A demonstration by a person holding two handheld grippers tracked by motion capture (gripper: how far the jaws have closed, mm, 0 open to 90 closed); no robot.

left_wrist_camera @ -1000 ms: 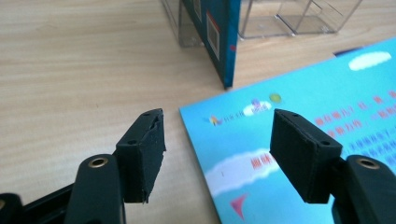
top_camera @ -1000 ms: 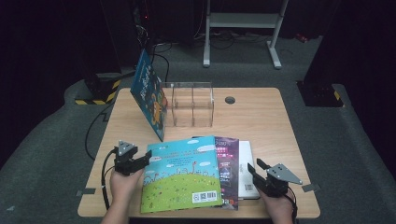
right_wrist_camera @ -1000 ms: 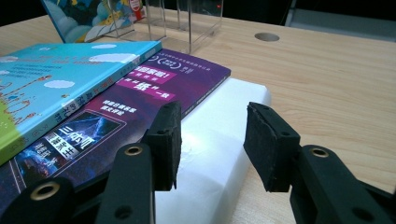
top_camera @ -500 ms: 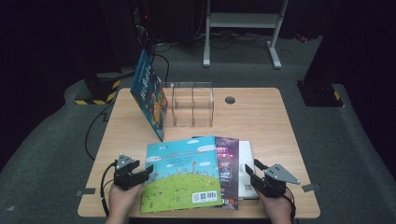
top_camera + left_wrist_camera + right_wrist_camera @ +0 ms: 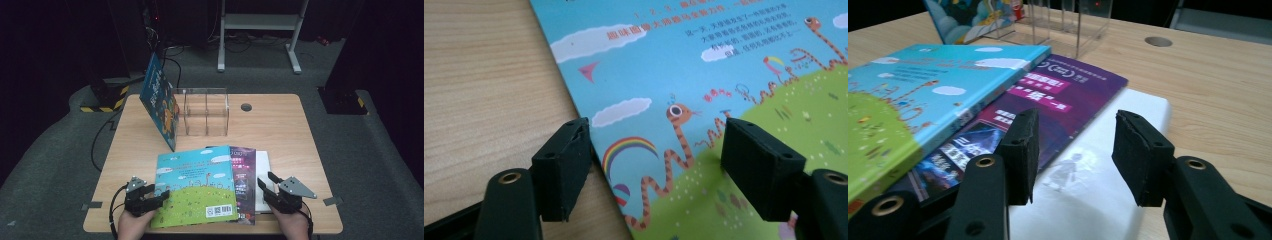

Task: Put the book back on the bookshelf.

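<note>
Dark floor and black stands ring a wooden counter (image 5: 280,125) where the books sit in two groups. Toward the far edge a clear acrylic rack (image 5: 206,112) stands upright, and one blue picture book (image 5: 159,102) leans tilted against its left wall, apparently the first one propped there.

Along the near edge lies a stack of three, fanned so each lower one peeks out to the right: a green-and-blue picture book (image 5: 195,187) on top, a purple book (image 5: 245,175) under it, a white book (image 5: 263,180) at the bottom. That offset leaves each edge free to be taken from the side.

The left gripper (image 5: 152,197) lies low at the top book's left edge, near the near left corner. In the left gripper view its jaws have just been opening and stand apart, one over bare wood, one over the cover, straddling the edge without pinching it, probably lining up to grip that book (image 5: 704,75).

The right gripper (image 5: 266,186) waits at the stack's right side, jaws released and holding nothing, pointing over the white book (image 5: 1108,170), likely ready to steady the pile.
</note>
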